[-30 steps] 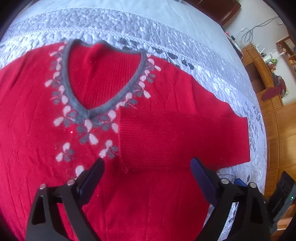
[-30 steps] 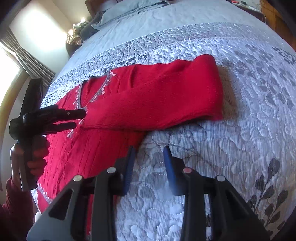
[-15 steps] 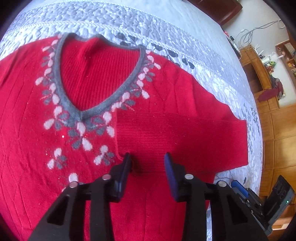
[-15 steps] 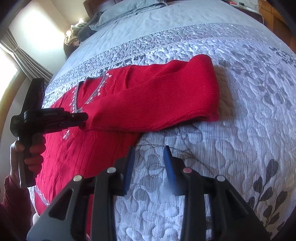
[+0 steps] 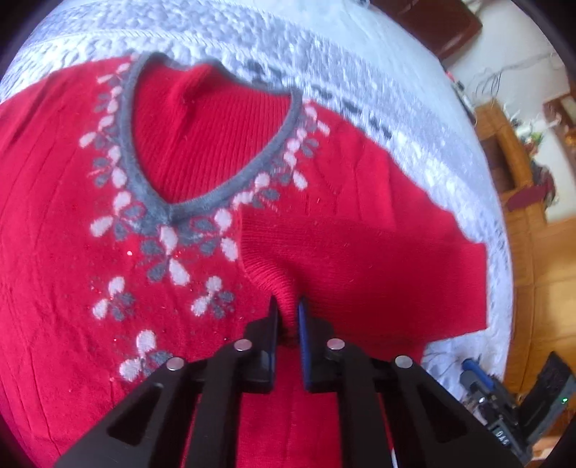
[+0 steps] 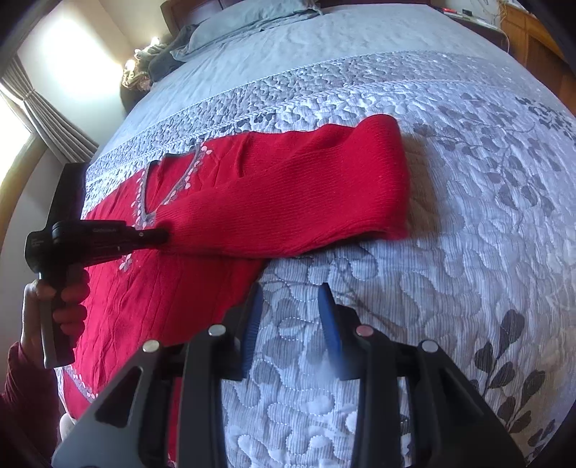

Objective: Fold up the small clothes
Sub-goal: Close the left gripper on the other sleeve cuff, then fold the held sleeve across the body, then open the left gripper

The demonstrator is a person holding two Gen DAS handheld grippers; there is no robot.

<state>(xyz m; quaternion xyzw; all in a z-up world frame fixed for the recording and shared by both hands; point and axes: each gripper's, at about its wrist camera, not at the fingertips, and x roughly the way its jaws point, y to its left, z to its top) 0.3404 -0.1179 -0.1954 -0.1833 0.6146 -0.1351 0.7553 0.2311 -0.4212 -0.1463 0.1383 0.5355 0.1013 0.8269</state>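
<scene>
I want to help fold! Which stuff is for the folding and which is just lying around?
For folding:
red sweater
its sleeve cuff, pinched in the left gripper
right gripper, open, holding nothing

Just lying around:
quilted bedspread
pillow
curtain

A bedroom in a home. Shown by a wide bed under a grey quilted bedspread (image 6: 450, 223) stitched with leaves and hearts, 1 pillow (image 6: 244, 18) against a dark wooden headboard (image 6: 180, 10) at the far end, and pleated curtains (image 6: 46, 118) beside a bright window at far left. Also by wooden cabinets (image 5: 540, 273) along the right wall, cluttered with small items and loose cables (image 5: 504, 72).
</scene>
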